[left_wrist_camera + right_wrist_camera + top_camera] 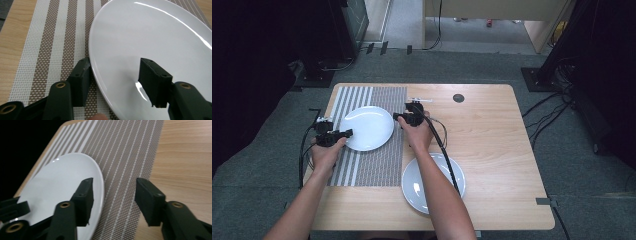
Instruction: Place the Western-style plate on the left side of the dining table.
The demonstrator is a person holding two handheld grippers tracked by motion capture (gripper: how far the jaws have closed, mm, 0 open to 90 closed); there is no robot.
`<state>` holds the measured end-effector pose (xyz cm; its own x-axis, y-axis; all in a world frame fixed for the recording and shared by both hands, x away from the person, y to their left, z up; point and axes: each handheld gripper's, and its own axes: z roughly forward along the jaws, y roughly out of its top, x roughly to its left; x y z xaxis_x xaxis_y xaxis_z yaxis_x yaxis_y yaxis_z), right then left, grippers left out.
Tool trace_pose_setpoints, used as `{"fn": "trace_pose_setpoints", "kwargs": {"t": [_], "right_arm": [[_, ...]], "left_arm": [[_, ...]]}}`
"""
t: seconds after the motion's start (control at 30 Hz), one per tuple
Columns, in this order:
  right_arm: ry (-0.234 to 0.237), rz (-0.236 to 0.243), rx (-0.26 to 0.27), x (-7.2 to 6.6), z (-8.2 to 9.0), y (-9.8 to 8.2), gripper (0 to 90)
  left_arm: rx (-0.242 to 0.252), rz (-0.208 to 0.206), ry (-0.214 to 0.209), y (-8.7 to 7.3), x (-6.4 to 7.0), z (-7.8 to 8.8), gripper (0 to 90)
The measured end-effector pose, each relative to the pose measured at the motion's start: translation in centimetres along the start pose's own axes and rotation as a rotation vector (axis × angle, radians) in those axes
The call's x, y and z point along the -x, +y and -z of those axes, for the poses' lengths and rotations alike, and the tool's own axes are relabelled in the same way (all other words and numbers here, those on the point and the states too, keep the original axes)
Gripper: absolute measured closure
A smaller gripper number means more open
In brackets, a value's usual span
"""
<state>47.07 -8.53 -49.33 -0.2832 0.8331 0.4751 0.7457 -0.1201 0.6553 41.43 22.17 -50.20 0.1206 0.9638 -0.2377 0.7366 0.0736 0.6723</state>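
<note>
A white plate [368, 128] lies on a striped placemat [377, 162] left of centre in the high view, on the left half of a wooden desk [492, 150]. The left gripper [346, 133] sits at the plate's lower left edge; in the left gripper view its jaws are spread with the plate's rim [100, 82] between them, one jaw out over the placemat [50, 50] and the other over the plate's [150, 37] face, and neither visibly presses the rim. The right gripper [398, 117] is at the plate's right edge, just above centre of the high view; in the right gripper view its jaws are spread too, one over the plate [62, 182] near its rim and the other over the seam between the placemat [125, 157] and the bare desk [187, 157]. A second white plate [414, 187] rests on the bare wood in the lower middle of the high view, partly hidden under the right forearm [442, 200], with its left edge at the placemat's border.
</note>
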Motion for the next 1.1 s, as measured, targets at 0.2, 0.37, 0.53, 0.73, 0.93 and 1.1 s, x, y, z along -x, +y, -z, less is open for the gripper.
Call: {"fn": "trace_pose_setpoints", "kwargs": {"t": [0.2,0.37,0.53,0.73,0.93,1.1], "right_arm": [[-0.051,0.111,0.036,-0.1,1.4,0.1,39.4],[-0.060,0.102,0.017,0.4,2.6,-0.3,34.0],[-0.069,0.142,-0.028,1.5,4.1,-0.9,30.5],[-0.059,0.143,-0.029,3.0,6.6,-1.5,29.8],[-0.062,0.182,-0.015,4.2,9.1,-2.1,29.5],[-0.096,0.190,-0.016,5.5,10.7,-3.0,29.3]], "left_arm": [[0.011,0.011,-0.001,0.3,-0.1,0.9,36.4],[0.024,0.048,-0.012,0.4,-0.1,2.2,31.9],[0.054,0.065,-0.027,0.5,1.0,3.6,20.4],[0.064,0.011,-0.027,-0.2,2.9,4.8,13.2],[0.063,-0.020,-0.058,-1.1,4.6,5.6,6.8],[0.069,-0.033,-0.062,-2.0,5.4,6.2,3.9]]}}
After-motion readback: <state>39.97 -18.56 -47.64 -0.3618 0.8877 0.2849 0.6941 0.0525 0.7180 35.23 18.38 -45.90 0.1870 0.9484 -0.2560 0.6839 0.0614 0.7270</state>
